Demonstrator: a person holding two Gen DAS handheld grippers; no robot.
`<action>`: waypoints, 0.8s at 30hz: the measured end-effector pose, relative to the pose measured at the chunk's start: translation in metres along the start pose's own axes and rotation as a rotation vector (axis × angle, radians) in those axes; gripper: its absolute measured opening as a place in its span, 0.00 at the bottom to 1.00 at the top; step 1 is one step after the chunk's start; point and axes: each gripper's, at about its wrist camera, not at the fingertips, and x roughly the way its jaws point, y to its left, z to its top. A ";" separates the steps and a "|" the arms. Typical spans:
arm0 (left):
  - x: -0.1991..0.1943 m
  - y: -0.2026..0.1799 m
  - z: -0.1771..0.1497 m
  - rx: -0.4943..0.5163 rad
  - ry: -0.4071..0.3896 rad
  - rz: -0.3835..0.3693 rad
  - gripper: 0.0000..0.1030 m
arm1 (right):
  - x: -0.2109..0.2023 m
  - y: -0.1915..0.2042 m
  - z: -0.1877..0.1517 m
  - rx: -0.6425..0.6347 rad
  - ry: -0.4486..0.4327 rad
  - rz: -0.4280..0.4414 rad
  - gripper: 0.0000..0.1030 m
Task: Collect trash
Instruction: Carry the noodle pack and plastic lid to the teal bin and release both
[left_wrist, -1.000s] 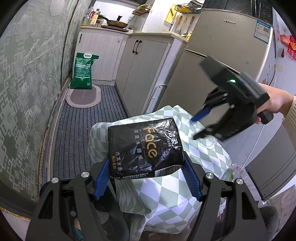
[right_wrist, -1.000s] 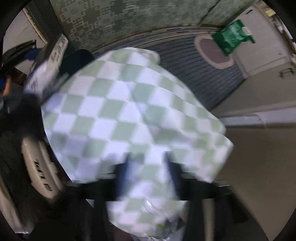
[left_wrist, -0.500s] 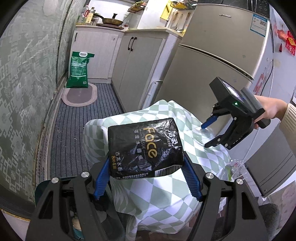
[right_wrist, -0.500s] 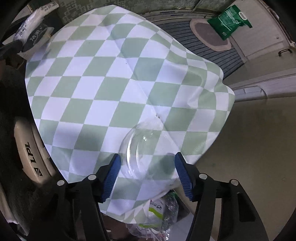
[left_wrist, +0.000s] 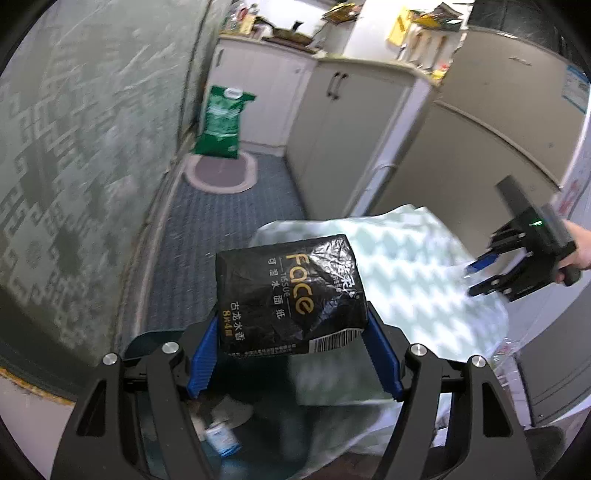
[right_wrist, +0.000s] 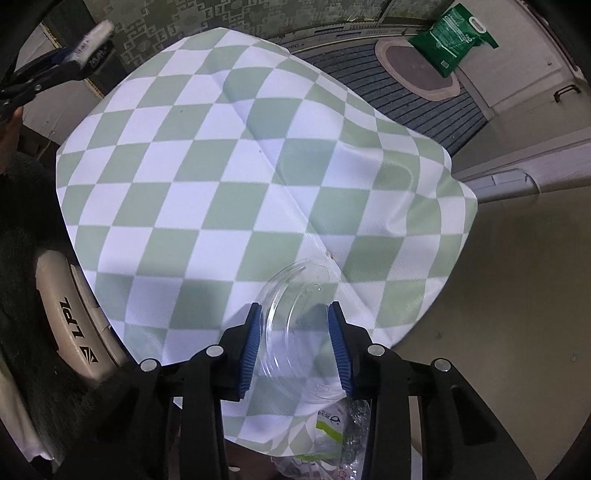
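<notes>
Jaws of left gripper (left_wrist: 293, 334) clamped on black tissue pack (left_wrist: 290, 293), held up over near edge of desk draped in green-and-white checked cloth (right_wrist: 207, 192), with open bin (left_wrist: 221, 432) of scraps below. Jaws of right gripper (right_wrist: 295, 347) just closing around clear plastic lid (right_wrist: 295, 321) lying near cloth's edge, blue pads (right_wrist: 251, 343) at its rim, firm contact not certain. Crumpled plastic wrappers (right_wrist: 332, 435) beneath that edge.

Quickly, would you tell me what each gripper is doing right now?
Left gripper: closed on the black tissue pack.
Right gripper: jaws just closing around the clear plastic lid; contact unclear.
</notes>
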 end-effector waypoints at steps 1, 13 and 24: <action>0.002 0.004 -0.002 0.000 0.013 0.018 0.71 | 0.000 0.001 0.002 -0.002 -0.002 -0.001 0.35; 0.030 0.032 -0.047 0.069 0.228 0.100 0.72 | -0.028 0.031 0.037 0.007 -0.111 0.008 0.32; 0.027 0.044 -0.064 0.110 0.271 0.123 0.76 | -0.066 0.081 0.068 0.036 -0.351 0.063 0.32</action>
